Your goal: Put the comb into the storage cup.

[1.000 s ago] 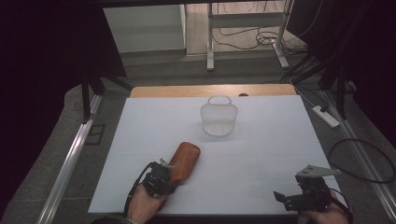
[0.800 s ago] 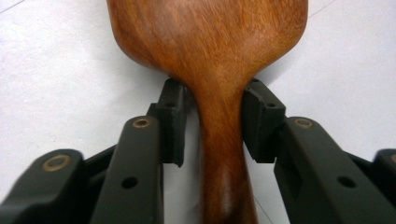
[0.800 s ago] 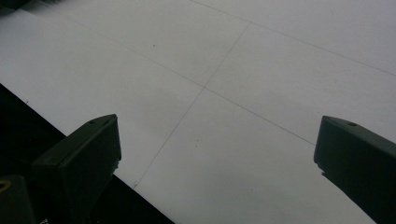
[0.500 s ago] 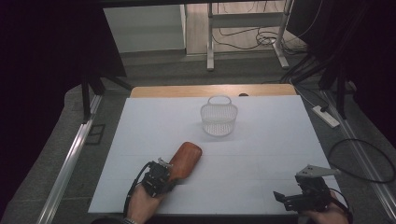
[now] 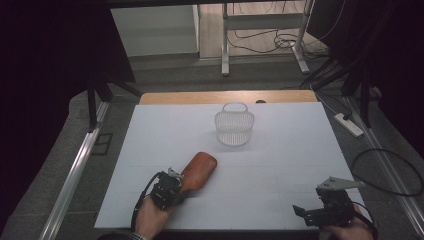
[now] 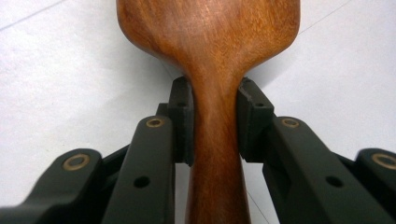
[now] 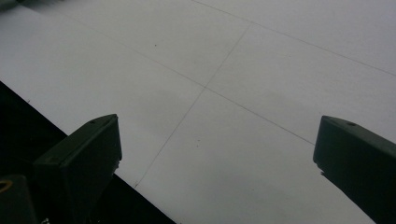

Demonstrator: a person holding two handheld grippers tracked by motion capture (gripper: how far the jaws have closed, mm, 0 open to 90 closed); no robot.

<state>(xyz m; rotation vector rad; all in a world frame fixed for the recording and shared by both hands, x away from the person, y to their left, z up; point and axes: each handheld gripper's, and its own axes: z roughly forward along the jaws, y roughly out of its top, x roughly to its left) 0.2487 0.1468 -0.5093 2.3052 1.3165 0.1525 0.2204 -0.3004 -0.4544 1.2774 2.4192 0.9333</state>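
Note:
A brown wooden paddle (image 5: 201, 169) with a broad head and a narrow handle lies on the white table top (image 5: 280, 150), front left of centre. My left gripper (image 5: 173, 187) is at its near end. In the left gripper view the paddle's handle (image 6: 215, 140) runs between the jaws, and both black pads (image 6: 183, 122) press on its sides; the jaws have just been closing on it. My right gripper (image 5: 306, 212) rests at the front right corner. Its jaws stand wide apart over bare table (image 7: 215, 154) with nothing between them.
A small white wire basket (image 5: 234, 128) with a handle stands at the middle back of the table. A wooden strip (image 5: 225, 96) edges the far side. Cables and a power strip (image 5: 350, 125) lie on the floor to the right.
The left gripper's jaws have drawn in around the paddle's handle. Both hands stay where they were, and the right gripper is unchanged.

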